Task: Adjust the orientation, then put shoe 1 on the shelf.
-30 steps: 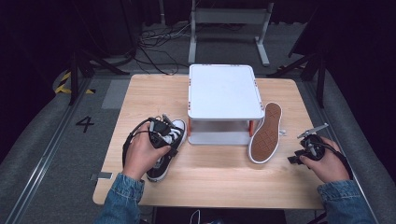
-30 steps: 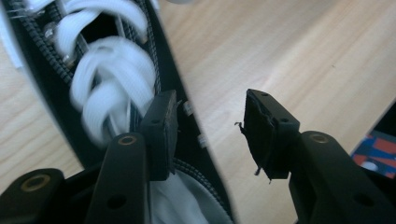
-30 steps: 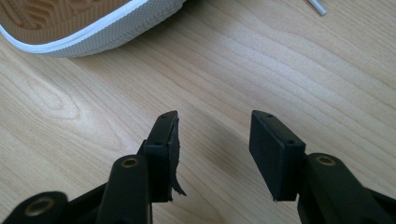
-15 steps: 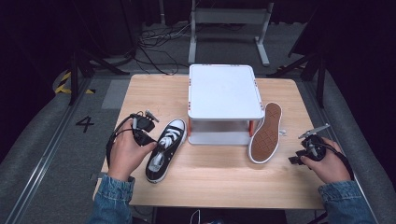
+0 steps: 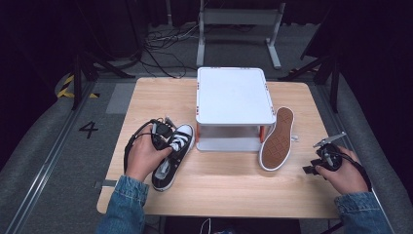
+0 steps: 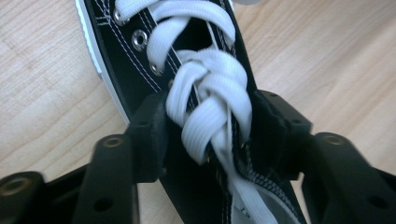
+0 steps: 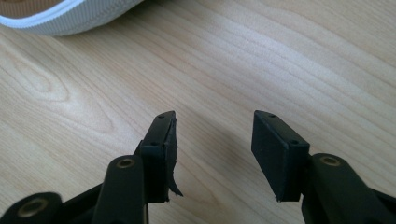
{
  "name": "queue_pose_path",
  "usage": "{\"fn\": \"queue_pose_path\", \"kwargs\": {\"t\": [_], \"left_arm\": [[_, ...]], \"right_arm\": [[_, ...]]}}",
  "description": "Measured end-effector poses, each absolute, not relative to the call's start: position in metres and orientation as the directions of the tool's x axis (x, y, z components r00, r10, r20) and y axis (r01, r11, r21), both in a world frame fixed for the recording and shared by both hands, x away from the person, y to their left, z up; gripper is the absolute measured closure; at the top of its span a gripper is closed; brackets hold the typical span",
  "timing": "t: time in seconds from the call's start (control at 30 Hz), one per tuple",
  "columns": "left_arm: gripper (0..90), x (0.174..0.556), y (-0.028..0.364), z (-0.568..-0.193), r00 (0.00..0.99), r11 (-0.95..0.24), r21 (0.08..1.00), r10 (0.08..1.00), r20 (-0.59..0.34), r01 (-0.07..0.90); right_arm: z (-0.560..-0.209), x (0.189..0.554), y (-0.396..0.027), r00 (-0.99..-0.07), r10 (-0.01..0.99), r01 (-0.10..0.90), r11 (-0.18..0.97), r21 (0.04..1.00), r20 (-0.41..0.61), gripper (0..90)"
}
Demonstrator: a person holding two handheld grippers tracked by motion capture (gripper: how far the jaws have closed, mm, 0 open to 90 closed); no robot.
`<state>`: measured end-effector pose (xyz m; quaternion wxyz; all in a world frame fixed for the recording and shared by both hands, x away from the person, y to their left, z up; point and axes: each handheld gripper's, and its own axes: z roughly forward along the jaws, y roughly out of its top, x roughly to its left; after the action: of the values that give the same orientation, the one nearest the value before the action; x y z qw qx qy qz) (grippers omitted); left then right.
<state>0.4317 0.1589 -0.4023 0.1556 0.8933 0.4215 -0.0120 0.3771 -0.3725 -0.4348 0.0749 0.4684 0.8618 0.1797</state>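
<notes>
The wooden surface (image 5: 219,195) carries a white two-tier stand (image 5: 234,97) at its centre. At 4 o'clock of the stand a second shoe (image 5: 276,141) leans sole-up against it. At 8 o'clock, just beside the stand's base, lies the black sneaker (image 5: 171,157) with white laces. The left tool (image 6: 210,140) has just been closing and now clenches the sneaker's laced upper. At 4 o'clock of the surface the right tool (image 7: 212,140) hangs released, holding nothing.
</notes>
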Motion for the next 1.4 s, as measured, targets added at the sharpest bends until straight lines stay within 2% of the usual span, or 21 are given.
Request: {"fn": "queue_pose_path", "kwargs": {"t": [0.03, 0.07, 0.13, 0.23, 0.6, 0.93, 1.4], "left_arm": [[65.4, 0.431, 0.158, -0.399, 0.63, -0.583, 0.261, 0.76, -0.162, 0.77], [68.7, 0.432, 0.157, -0.398, 0.62, -0.575, 0.25, 0.767, -0.165, 0.779], [73.1, 0.432, 0.156, -0.397, 0.611, -0.569, 0.242, 0.775, -0.161, 0.786], [74.7, 0.431, 0.155, -0.395, 0.595, -0.553, 0.244, 0.788, -0.157, 0.797], [75.6, 0.427, 0.161, -0.368, 0.543, -0.472, 0.33, 0.823, -0.168, 0.817], [75.4, 0.434, 0.166, -0.319, 0.498, -0.447, 0.313, 0.861, -0.104, 0.838], [75.3, 0.448, 0.161, -0.266, 0.471, -0.423, 0.333, 0.879, -0.075, 0.843]], "right_arm": [[-0.435, 0.376, -0.372, -0.547, 0.836, 0.783, 0.494, 0.377, 0.041, 51.2], [-0.436, 0.375, -0.373, -0.547, 0.837, 0.783, 0.495, 0.377, 0.037, 51.2], [-0.436, 0.374, -0.374, -0.544, 0.838, 0.786, 0.491, 0.376, 0.04, 51.2], [-0.436, 0.372, -0.377, -0.54, 0.841, 0.786, 0.489, 0.378, 0.035, 51.2], [-0.433, 0.373, -0.38, -0.529, 0.848, 0.789, 0.475, 0.389, 0.038, 51.2], [-0.428, 0.383, -0.374, -0.548, 0.836, 0.773, 0.491, 0.4, 0.032, 51.3], [-0.427, 0.387, -0.373, -0.554, 0.831, 0.769, 0.494, 0.406, 0.039, 51.9]]}}
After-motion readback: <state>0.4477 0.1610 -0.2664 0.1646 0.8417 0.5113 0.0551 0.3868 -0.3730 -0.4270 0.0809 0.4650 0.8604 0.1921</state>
